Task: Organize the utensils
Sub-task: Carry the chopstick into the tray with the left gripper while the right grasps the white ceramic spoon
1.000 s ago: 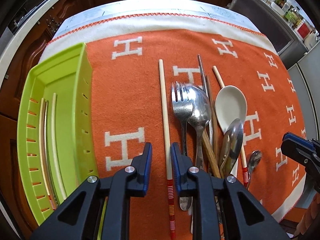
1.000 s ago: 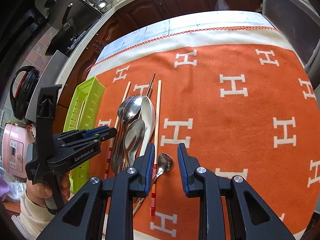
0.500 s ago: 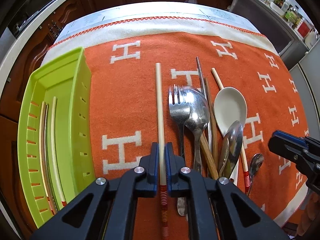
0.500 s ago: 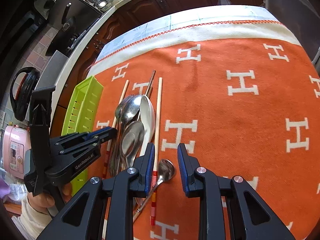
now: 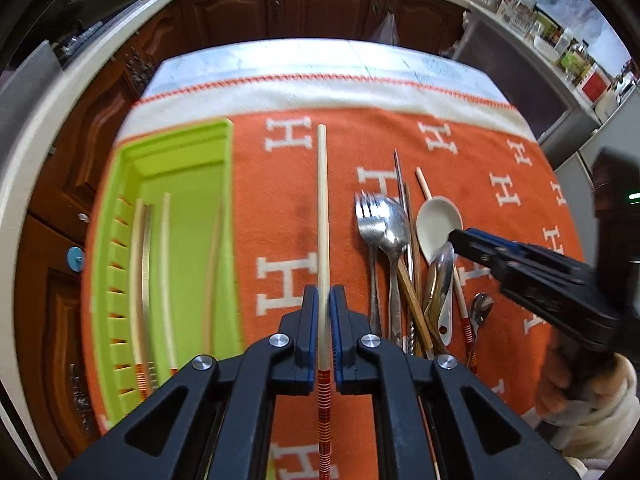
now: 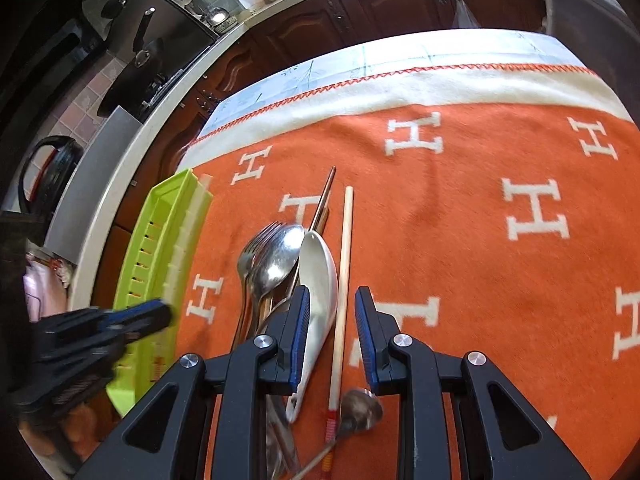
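Observation:
My left gripper (image 5: 324,300) is shut on a pale chopstick (image 5: 322,216) with a red-striped end and holds it lifted above the orange cloth. The green tray (image 5: 224,184) lies to its left with several chopsticks (image 5: 165,264) in it. A pile of utensils lies to the right: a fork (image 5: 368,220), metal spoons (image 5: 396,228), a white ceramic spoon (image 5: 438,224) and brown chopsticks. My right gripper (image 6: 331,308) is open, its fingers astride a second pale chopstick (image 6: 345,256) beside the white spoon (image 6: 320,276). The right gripper (image 5: 516,256) shows over the pile in the left wrist view.
The orange blanket with white H marks (image 6: 480,220) covers the table. A small metal spoon (image 6: 360,410) lies near my right gripper. Dark wooden cabinets (image 5: 320,12) and a counter run behind the table. The left gripper (image 6: 120,320) appears blurred by the tray in the right wrist view.
My left gripper closed on the pale chopstick and raised it off the cloth. My right gripper moved forward over the second chopstick and stayed open.

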Demonstrator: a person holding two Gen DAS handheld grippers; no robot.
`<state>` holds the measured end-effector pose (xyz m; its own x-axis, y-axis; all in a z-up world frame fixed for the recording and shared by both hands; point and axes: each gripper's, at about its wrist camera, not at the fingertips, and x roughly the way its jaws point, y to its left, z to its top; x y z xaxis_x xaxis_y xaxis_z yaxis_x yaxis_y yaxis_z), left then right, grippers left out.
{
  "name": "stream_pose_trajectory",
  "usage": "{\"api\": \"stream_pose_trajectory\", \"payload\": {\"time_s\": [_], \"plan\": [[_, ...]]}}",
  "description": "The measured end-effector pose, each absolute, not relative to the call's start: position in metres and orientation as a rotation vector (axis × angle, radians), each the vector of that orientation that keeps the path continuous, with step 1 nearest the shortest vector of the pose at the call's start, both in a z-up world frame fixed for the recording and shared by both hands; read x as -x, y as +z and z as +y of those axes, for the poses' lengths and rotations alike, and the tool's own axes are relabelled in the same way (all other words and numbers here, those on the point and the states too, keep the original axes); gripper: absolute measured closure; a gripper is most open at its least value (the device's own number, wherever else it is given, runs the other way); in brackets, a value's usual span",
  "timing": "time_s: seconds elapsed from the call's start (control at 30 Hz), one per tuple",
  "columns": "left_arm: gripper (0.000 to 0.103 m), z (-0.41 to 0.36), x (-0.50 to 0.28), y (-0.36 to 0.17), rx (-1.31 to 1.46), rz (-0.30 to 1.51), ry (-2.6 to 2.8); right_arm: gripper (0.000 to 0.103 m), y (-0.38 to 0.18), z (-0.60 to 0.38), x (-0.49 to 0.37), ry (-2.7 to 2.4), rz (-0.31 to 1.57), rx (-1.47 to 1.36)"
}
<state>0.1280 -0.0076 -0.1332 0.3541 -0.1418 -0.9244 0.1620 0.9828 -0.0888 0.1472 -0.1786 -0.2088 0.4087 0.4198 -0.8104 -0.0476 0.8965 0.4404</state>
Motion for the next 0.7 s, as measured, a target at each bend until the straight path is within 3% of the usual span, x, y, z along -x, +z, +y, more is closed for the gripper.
{"api": "stream_pose_trajectory", "payload": {"time_s": [0.1,0.2,0.3,0.7], "plan": [[0.099,0.003,-0.124,-0.117,-0.023,1.162,-0.174,0.080,-0.215,-0.172,-0.153,0.287,1.113,-0.351],[0.099,0.018,-0.122,-0.105,-0.032,1.139,-0.137,0.093,-0.221,-0.169,-0.155,0.277,1.107,-0.339],[0.099,0.033,-0.120,-0.101,-0.035,1.132,-0.094,0.097,-0.221,-0.166,-0.155,0.270,1.091,-0.340],[0.099,0.079,-0.111,-0.119,-0.007,1.162,0.001,0.097,-0.177,-0.184,-0.133,0.216,0.996,-0.356]]}}
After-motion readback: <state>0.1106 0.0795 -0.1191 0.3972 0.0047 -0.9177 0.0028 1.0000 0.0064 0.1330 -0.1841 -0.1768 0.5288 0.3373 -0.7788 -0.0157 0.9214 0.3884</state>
